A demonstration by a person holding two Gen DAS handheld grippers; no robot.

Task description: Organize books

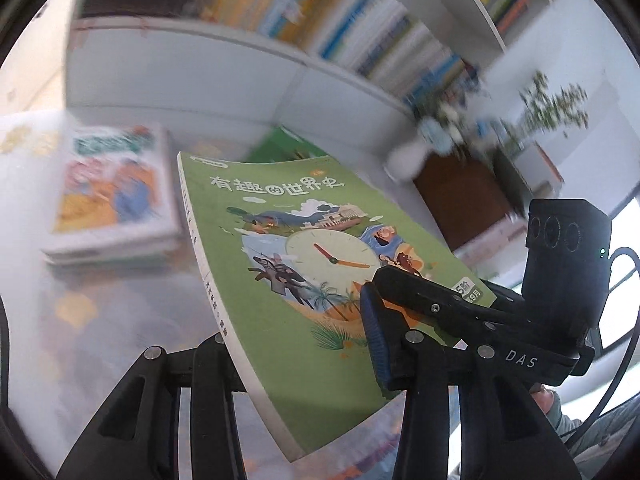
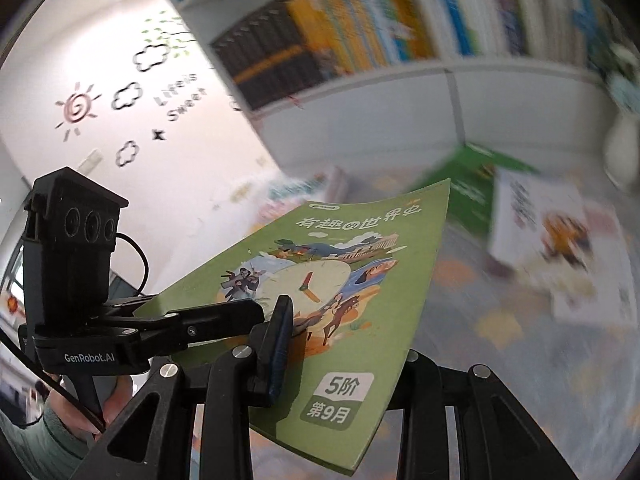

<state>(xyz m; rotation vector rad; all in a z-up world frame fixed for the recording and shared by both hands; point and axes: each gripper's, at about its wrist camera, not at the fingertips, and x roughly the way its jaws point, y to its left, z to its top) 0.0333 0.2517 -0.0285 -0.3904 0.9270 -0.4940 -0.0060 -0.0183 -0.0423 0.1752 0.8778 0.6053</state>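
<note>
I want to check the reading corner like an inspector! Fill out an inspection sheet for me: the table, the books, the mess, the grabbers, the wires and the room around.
Surface: table with a pale, blurred patterned top.
Job's things: green book with a clock on its cover, held up off the table, tilted.
Clutter: stack of books lying flat; dark green book and white book lying farther back.
Grippers: left gripper and right gripper each clamp an edge of the green book.
Cables: black cable loops from the left gripper; another hangs from the right.
Surroundings: white bookshelf full of books; potted plant; wall stickers of sun and clouds.
</note>
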